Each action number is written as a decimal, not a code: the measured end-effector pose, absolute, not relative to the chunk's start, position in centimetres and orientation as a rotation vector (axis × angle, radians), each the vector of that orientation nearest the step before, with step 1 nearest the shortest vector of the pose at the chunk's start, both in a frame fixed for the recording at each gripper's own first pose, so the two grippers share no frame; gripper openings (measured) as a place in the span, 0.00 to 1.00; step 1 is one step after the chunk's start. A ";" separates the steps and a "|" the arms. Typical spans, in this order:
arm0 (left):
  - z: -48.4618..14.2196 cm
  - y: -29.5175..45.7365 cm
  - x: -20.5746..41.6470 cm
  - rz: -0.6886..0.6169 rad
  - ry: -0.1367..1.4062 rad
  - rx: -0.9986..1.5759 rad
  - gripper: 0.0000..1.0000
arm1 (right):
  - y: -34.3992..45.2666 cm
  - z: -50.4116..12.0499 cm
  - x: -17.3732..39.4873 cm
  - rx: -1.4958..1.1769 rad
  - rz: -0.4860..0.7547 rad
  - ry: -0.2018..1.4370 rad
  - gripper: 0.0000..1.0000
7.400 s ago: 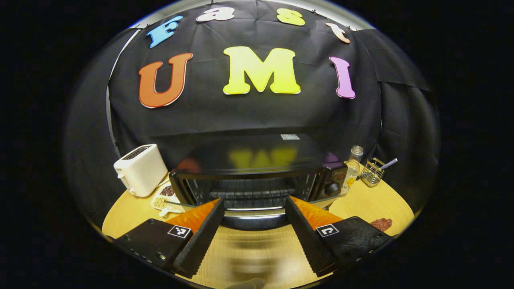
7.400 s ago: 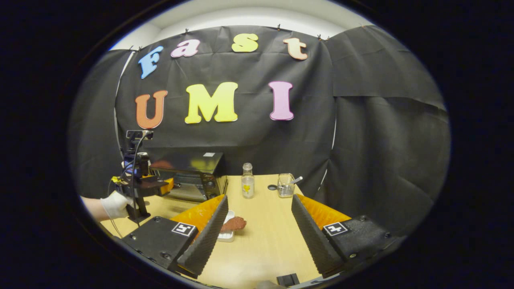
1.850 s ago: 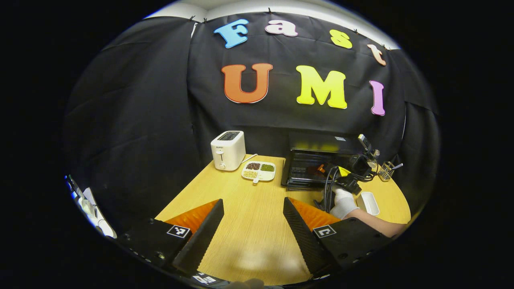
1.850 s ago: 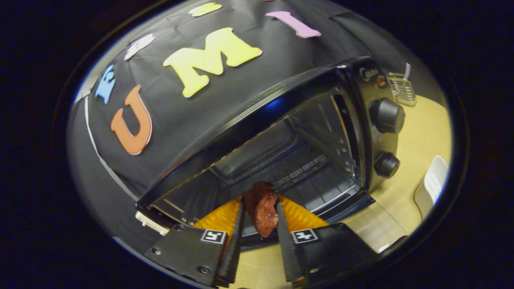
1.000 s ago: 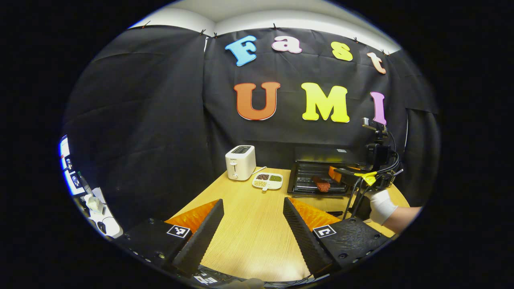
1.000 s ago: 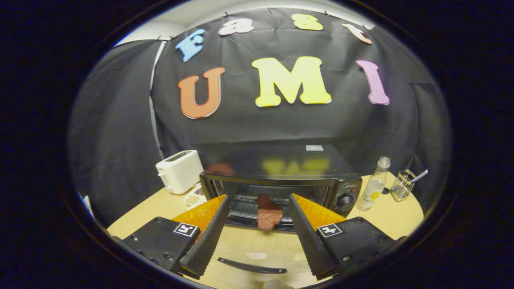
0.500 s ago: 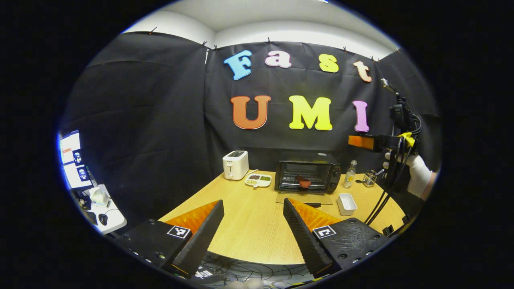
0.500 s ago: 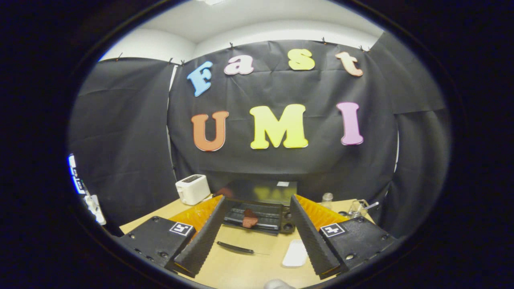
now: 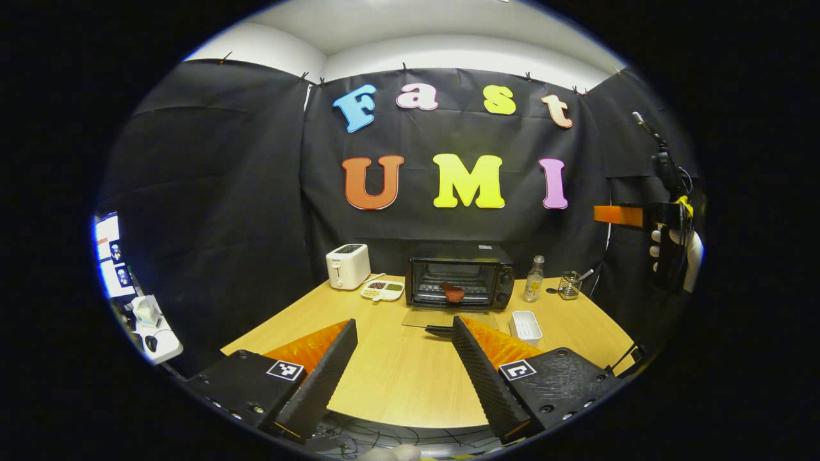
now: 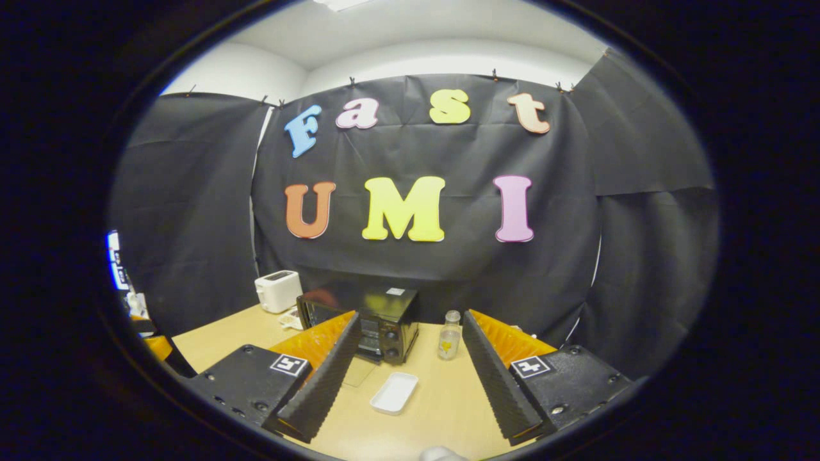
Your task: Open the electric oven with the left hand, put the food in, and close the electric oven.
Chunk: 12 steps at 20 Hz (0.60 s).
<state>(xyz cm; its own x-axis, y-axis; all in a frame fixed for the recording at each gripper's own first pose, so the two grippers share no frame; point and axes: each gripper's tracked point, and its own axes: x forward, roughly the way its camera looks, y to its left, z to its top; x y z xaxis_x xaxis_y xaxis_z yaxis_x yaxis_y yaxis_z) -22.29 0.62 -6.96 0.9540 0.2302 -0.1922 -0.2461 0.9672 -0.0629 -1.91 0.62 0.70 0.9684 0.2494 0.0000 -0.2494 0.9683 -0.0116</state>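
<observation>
on the left of the round wooden table (image 9: 301, 317) a white toaster (image 9: 348, 266) is seen, then a divided snack dish (image 9: 382, 291), then the black electric oven (image 9: 460, 283) with its glass door (image 9: 433, 318) folded down flat onto the tabletop. the reddish food (image 9: 452, 292) is seen lying on the rack inside. just right of the door a white tray (image 9: 526, 324) sits empty, and beyond it a small bottle (image 9: 531, 280) and a wire holder (image 9: 567, 286).

the door is not yet closed. both grippers are held well back from the oven, so a long approach is likely needed; the door's handle lies low against the table and could be missed, or the light oven pushed back if the door is swung hard.

the left gripper (image 9: 402, 358) is seen with jaws spread wide, nothing between them. the right gripper (image 10: 410, 358) is likewise wide apart and empty.
</observation>
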 end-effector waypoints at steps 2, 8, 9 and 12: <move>-7.8 -0.8 -21.0 0.273 0.201 -0.097 0.95 | -0.5 -0.4 -1.4 0.004 0.301 0.027 1.00; -13.6 -3.9 -18.7 0.318 0.310 -0.109 0.95 | -2.0 -2.3 -0.8 0.005 0.393 0.060 1.00; -14.8 -4.2 -18.1 0.309 0.334 -0.105 0.95 | -1.9 -2.5 -0.8 0.010 0.400 0.069 1.00; -18.4 -5.1 -15.8 0.259 0.403 -0.084 0.95 | -2.6 -3.1 -0.6 -0.001 0.374 0.078 1.00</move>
